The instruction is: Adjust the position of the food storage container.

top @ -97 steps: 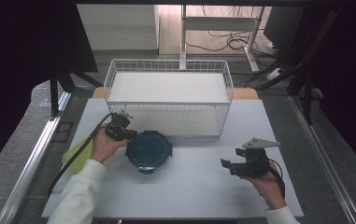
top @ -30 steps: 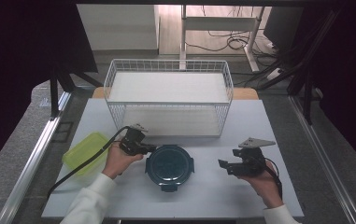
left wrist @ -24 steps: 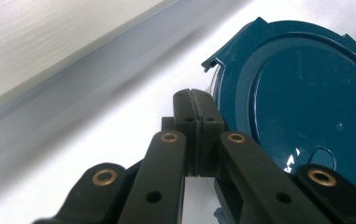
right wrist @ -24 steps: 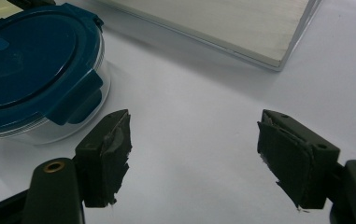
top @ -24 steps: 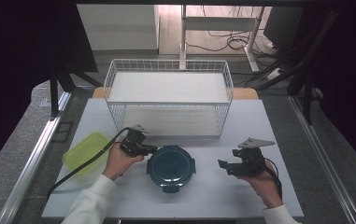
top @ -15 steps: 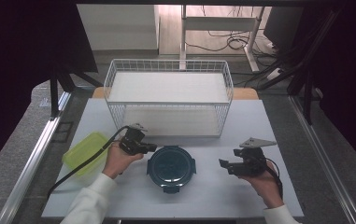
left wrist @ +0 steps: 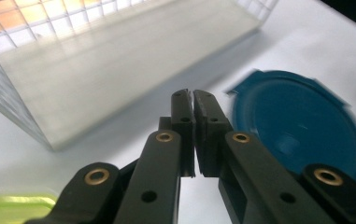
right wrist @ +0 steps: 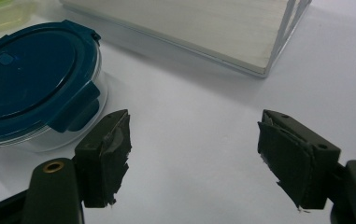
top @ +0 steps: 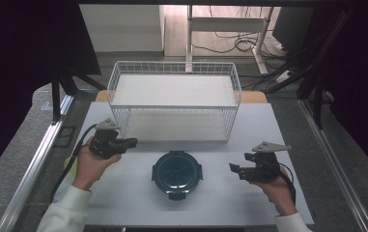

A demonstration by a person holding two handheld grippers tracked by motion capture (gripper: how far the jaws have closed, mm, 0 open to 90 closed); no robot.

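White table top under dim, dark surroundings; grey floor on both sides, cables beyond the far edge. White wire basket along the far edge. Round container with dark blue lid near the middle of the near edge. Left gripper raised to its left, jaws pressed together, holding nothing. Right gripper to its right, jaws wide apart, empty. Green box at the left edge. Bare surface between container and both grippers.
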